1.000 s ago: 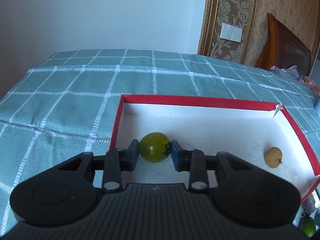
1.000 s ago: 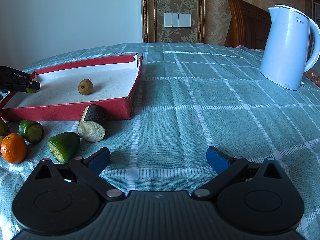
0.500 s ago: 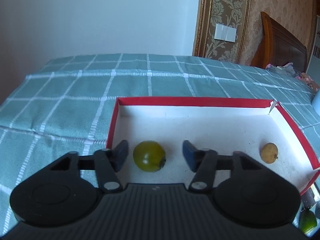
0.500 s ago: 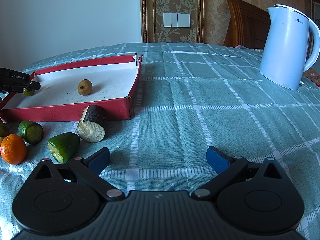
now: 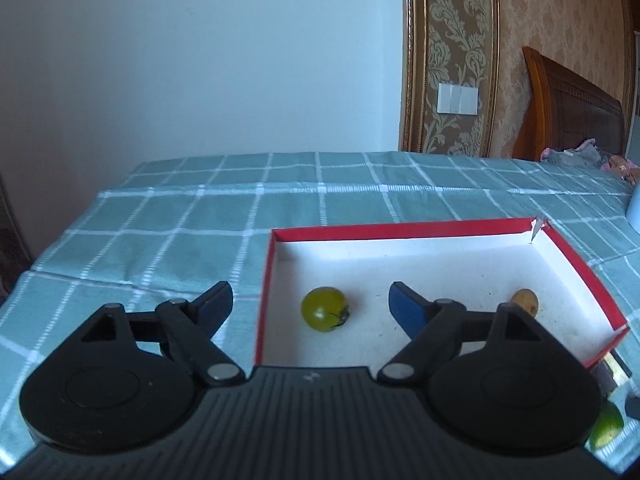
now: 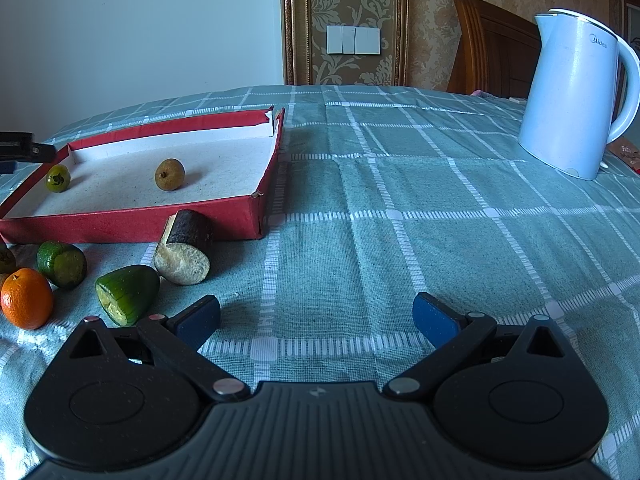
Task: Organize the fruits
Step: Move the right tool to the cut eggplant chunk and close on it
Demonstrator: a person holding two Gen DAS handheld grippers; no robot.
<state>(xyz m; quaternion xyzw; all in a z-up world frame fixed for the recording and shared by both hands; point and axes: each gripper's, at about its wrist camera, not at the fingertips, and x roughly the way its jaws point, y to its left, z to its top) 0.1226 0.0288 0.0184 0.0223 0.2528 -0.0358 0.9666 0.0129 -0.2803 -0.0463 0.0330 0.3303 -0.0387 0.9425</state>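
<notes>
Two small fruits lie inside a shallow red box (image 6: 132,220) with a white floor, which rests on a teal checked tablecloth (image 6: 400,216). One is a green tomato (image 5: 325,309) near the box's left wall; the other is a small brown longan (image 6: 169,175) further right, well apart from it. Neither touches a wall, and the rest of the white floor is bare.

The left gripper (image 5: 310,306) hovers at the near left corner of the box. Its jaws have just been opening and now stand wide, holding nothing. The tomato sits on the box floor between the fingers, touched by neither; one finger hangs outside the left wall, the other over the white floor.

The right gripper (image 6: 316,318) is also spread wide and empty, poised over open cloth.

Outside the box, along its near wall, wait more fruits: a dark cut piece with a pale face (image 6: 184,254) leaning against the wall, a green cut piece (image 6: 128,294) just beside it, another green piece (image 6: 62,264) and an orange (image 6: 26,298) to the left.

A pale blue kettle (image 6: 576,96) stands far right, well apart from the box. Between them lies a broad stretch of unoccupied cloth. The table's far edge meets a plain wall.
</notes>
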